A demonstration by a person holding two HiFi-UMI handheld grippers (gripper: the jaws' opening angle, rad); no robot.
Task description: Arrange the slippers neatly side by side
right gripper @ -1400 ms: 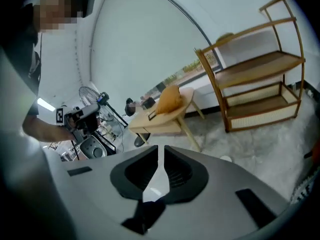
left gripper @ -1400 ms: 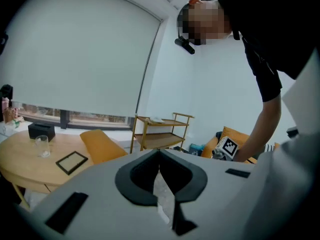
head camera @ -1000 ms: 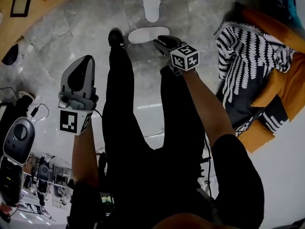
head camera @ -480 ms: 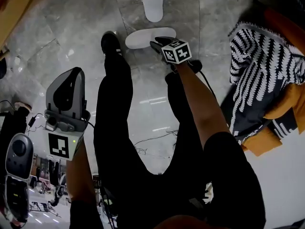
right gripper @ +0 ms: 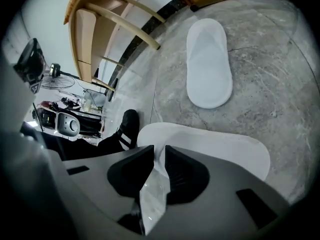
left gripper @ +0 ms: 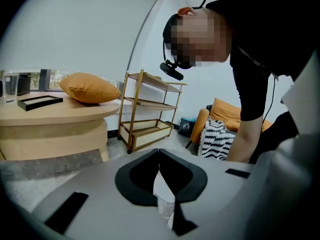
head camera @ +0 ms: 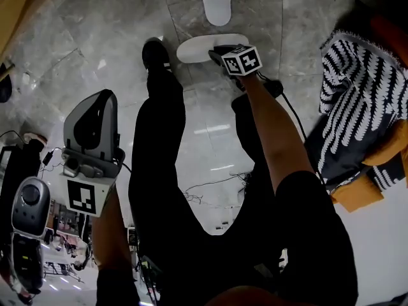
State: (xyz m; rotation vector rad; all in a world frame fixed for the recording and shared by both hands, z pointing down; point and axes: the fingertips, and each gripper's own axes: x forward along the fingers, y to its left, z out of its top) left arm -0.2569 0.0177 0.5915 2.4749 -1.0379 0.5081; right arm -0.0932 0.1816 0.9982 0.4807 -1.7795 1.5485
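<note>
At the head view's upper middle, the right tongs (head camera: 217, 51) are closing with the crosswise slipper (head camera: 197, 46)'s near edge between their tips, probably to swing it parallel beside the other slipper (head camera: 217, 2), while the left tongs (left gripper: 159, 154) wait lower left, closed and empty.

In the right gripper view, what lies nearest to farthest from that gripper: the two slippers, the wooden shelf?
1. Near slipper, its edge at the right gripper's closing jaws.
2. Far slipper, beyond it, upper middle.
3. Shelf, far upper left.
</note>
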